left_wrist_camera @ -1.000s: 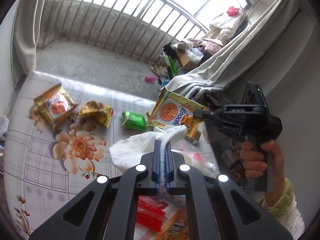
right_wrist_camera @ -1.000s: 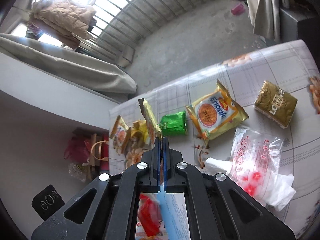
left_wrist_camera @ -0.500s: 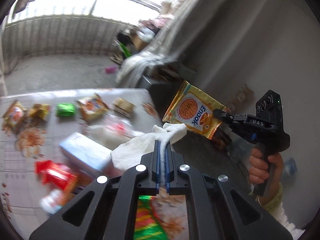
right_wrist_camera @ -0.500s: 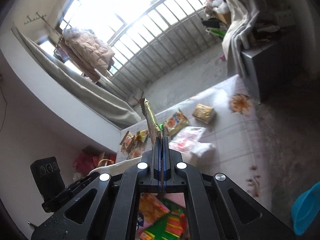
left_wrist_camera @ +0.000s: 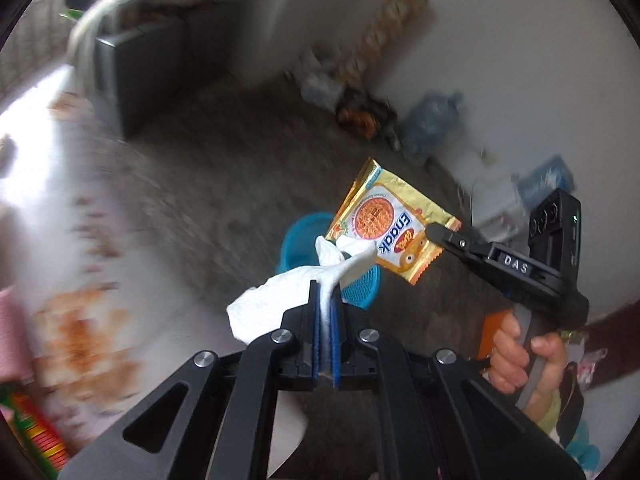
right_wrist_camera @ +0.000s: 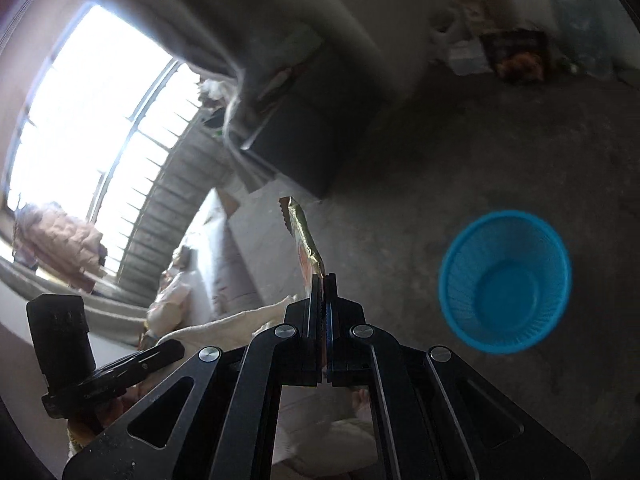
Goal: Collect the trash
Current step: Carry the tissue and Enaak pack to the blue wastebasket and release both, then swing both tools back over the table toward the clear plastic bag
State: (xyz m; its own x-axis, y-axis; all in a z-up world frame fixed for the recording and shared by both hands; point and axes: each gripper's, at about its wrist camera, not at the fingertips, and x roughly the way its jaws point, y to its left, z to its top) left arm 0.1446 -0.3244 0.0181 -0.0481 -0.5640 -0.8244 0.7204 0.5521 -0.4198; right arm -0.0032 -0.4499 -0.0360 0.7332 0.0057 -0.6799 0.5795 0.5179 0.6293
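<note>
Blue plastic mesh marks the waste basket (right_wrist_camera: 505,282), which stands upright and empty on the grey concrete floor (right_wrist_camera: 400,168), at about three o'clock from the right gripper (right_wrist_camera: 323,280) in the right wrist view. That gripper's fingers are pressed together on one corner of a yellow snack packet (left_wrist_camera: 394,226), seen edge-on here and rising toward eleven o'clock. In the left wrist view the packet's printed face shows at one o'clock from the left gripper (left_wrist_camera: 325,300), with the person's hand (left_wrist_camera: 520,356) wrapped round the right gripper's handle at three o'clock. The left gripper's fingers are clamped on a crumpled white tissue (left_wrist_camera: 288,300), which spills out toward nine o'clock. Behind tissue and packet, part of the basket shows at twelve o'clock. The table (left_wrist_camera: 48,184) edge lies blurred at nine o'clock.
</note>
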